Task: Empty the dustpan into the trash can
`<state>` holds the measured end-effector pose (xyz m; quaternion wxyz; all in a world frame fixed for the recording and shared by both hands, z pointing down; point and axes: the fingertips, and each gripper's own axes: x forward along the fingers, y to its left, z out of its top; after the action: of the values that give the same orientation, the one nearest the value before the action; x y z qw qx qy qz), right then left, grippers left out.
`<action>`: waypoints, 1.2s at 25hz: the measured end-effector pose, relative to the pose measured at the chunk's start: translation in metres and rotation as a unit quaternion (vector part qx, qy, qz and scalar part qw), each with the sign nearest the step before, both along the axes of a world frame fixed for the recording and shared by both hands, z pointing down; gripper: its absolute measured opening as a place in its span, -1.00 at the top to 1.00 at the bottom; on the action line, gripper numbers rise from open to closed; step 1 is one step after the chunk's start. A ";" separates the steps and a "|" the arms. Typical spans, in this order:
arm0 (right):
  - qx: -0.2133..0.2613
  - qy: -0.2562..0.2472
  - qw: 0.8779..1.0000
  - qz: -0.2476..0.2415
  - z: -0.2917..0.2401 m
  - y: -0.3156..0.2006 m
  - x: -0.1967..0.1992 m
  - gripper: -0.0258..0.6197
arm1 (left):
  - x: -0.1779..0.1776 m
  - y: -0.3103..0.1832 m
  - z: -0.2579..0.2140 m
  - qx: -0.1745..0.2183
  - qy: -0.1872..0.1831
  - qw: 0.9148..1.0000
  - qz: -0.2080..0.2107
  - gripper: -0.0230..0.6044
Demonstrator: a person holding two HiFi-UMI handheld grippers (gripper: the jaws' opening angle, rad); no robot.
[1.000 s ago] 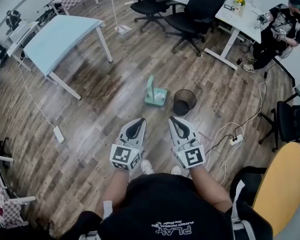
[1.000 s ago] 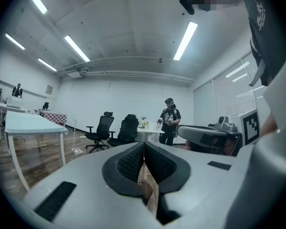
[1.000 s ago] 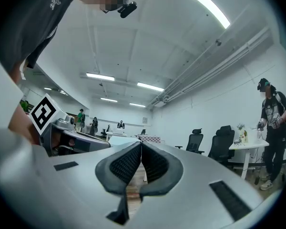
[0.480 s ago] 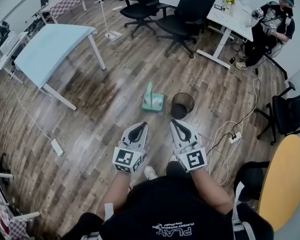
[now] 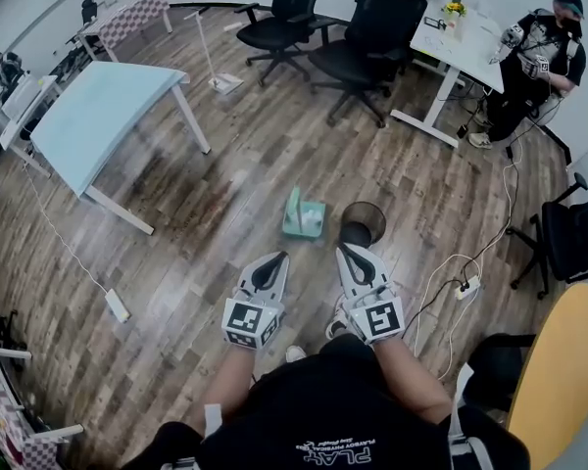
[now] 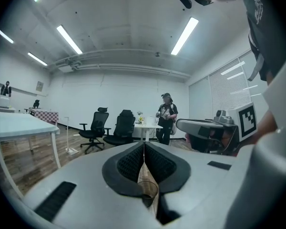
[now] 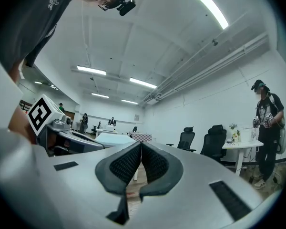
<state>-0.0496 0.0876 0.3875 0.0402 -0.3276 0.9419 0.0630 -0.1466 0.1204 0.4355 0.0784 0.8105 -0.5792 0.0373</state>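
A green dustpan with an upright handle stands on the wood floor, holding pale scraps. Just right of it stands a black mesh trash can. My left gripper is shut and empty, held in the air a little short of the dustpan in the head view. My right gripper is also shut and empty, its tips close to the trash can's near rim in that view. In both gripper views the jaws meet at the tips, left gripper and right gripper, with nothing between them; neither dustpan nor can shows there.
A pale blue table stands at the left, black office chairs at the back. A person sits by a white desk at the far right. A white power strip and cables lie on the floor at the right.
Both grippers have moved forward together toward the dustpan and trash can, which now lie closer to their tips. Both stayed shut.
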 end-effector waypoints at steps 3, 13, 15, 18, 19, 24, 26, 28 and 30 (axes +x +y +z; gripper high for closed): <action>0.007 0.002 1.000 -0.014 0.001 -0.029 -0.002 0.85 | -0.001 -0.032 0.000 -0.003 -0.002 1.000 -0.011 0.85; 0.001 -0.015 0.999 -0.045 -0.002 -0.134 -0.002 0.84 | 0.014 -0.140 0.001 -0.014 -0.012 1.000 -0.025 0.85; -0.001 -0.018 0.999 -0.047 -0.001 -0.150 0.003 0.84 | 0.020 -0.155 0.003 -0.018 -0.016 0.999 -0.024 0.85; -0.005 -0.020 0.999 -0.046 0.001 -0.170 0.013 0.84 | 0.027 -0.174 0.008 -0.026 -0.021 0.999 -0.027 0.85; -0.007 -0.021 0.999 -0.046 0.002 -0.177 0.016 0.84 | 0.029 -0.179 0.009 -0.029 -0.022 0.999 -0.028 0.85; -0.015 -0.027 0.998 -0.046 0.007 -0.203 0.029 0.85 | 0.038 -0.202 0.010 -0.034 -0.027 0.999 -0.033 0.85; -0.018 -0.029 0.998 -0.043 0.009 -0.211 0.031 0.85 | 0.040 -0.208 0.012 -0.037 -0.030 0.998 -0.032 0.85; -0.017 -0.030 0.998 -0.043 0.010 -0.217 0.031 0.84 | 0.038 -0.213 0.015 -0.041 -0.031 0.998 -0.035 0.85; -0.012 -0.029 0.998 -0.045 0.011 -0.223 0.028 0.85 | 0.033 -0.219 0.018 -0.046 -0.033 0.997 -0.044 0.85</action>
<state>-0.0219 -0.1350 0.3981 0.0662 -0.2868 0.9549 0.0400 -0.1134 -0.0990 0.4537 0.0974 0.7782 -0.6142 0.0871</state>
